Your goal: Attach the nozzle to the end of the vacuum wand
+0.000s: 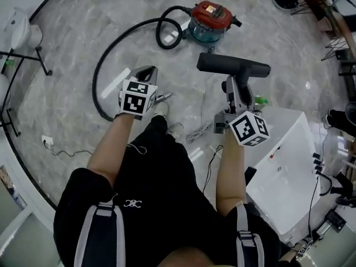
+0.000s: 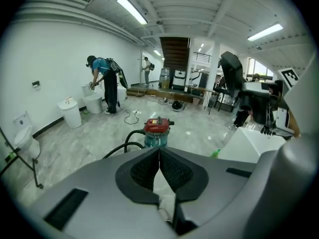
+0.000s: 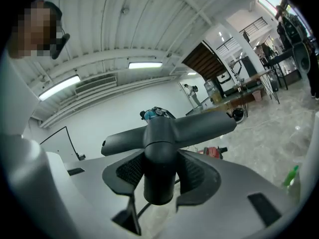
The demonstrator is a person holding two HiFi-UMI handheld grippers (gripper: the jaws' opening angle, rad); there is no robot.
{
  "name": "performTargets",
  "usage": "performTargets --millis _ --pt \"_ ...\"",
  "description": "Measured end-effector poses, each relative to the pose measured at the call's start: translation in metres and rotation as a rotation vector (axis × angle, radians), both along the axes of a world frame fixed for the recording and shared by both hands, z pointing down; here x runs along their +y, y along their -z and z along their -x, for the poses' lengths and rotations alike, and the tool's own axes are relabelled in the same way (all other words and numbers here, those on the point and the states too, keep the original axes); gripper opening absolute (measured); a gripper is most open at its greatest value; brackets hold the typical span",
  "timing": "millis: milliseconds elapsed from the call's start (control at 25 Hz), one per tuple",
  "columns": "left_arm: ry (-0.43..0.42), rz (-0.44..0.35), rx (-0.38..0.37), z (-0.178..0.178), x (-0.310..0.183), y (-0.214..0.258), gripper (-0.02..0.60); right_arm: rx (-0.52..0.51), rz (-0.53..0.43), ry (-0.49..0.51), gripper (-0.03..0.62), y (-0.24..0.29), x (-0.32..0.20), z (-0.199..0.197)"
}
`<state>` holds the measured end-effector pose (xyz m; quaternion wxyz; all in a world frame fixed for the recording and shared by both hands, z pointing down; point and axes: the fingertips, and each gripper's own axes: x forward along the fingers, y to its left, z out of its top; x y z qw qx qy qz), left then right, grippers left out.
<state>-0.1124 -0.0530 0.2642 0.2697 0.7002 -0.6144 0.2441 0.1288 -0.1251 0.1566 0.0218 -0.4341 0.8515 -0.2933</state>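
Observation:
My right gripper (image 1: 233, 88) is shut on the neck of a black T-shaped nozzle (image 1: 233, 65), whose crossbar sticks out past the jaws. The right gripper view shows the nozzle (image 3: 164, 133) upright between the pads of that gripper (image 3: 159, 176). My left gripper (image 1: 147, 71) hangs over the floor, shut, with its pads together and nothing in them (image 2: 159, 156). A red and teal vacuum canister (image 1: 208, 20) stands ahead of it (image 2: 157, 129). The vacuum's black hose (image 1: 119, 43) loops left to a white tube end (image 1: 114, 84) on the floor, just left of the left gripper.
A white cabinet (image 1: 285, 163) stands close on the right, with a green bottle (image 1: 260, 100) by it. A grey cable (image 1: 197, 132) lies by the person's shoes. A toilet (image 1: 23, 33) and a black stand (image 1: 39, 57) are at the left. People work far off (image 2: 102, 83).

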Motion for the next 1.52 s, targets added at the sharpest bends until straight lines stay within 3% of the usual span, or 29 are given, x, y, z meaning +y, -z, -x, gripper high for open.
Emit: performTargets --millis 160,280,440,480,600,640,840,960,1120,1320,1520 --pt "-0.013 0.08 0.037 0.019 -0.031 -0.124 0.011 -0.082 0.115 -0.004 0.195 -0.099 -0.03 0.022" --pt "-0.109 0.161 0.032 0.022 -0.04 -0.239 0.012 -0.123 0.17 0.012 0.195 -0.179 -0.052 0.045" --pt "-0.25 0.318 -0.011 0.014 -0.015 -0.405 0.018 -0.035 0.231 0.067 0.195 -0.298 -0.064 0.067" --pt "-0.287 0.364 -0.011 0.011 -0.005 -0.446 0.036 -0.035 0.263 0.075 0.195 -0.329 -0.063 0.071" --pt "-0.399 0.504 0.008 0.005 0.019 -0.567 0.198 -0.065 0.339 0.104 0.195 -0.414 -0.061 0.088" --pt "-0.427 0.543 -0.007 0.006 0.027 -0.605 0.222 -0.057 0.335 0.128 0.195 -0.436 -0.06 0.094" --pt "-0.434 0.742 -0.109 0.029 0.088 -0.759 0.224 -0.088 0.327 0.27 0.195 -0.526 -0.046 0.136" --pt "-0.436 0.794 -0.138 0.044 0.118 -0.816 0.224 -0.101 0.336 0.328 0.195 -0.573 -0.038 0.156" --pt "-0.48 0.788 -0.17 0.044 0.146 -0.847 0.224 -0.112 0.38 0.332 0.195 -0.613 -0.028 0.162" --pt "-0.486 0.722 -0.206 0.034 0.134 -0.882 0.224 -0.113 0.385 0.324 0.195 -0.649 -0.033 0.164" --pt "-0.515 0.75 -0.26 0.027 0.13 -0.897 0.224 -0.119 0.39 0.325 0.195 -0.674 -0.041 0.168"
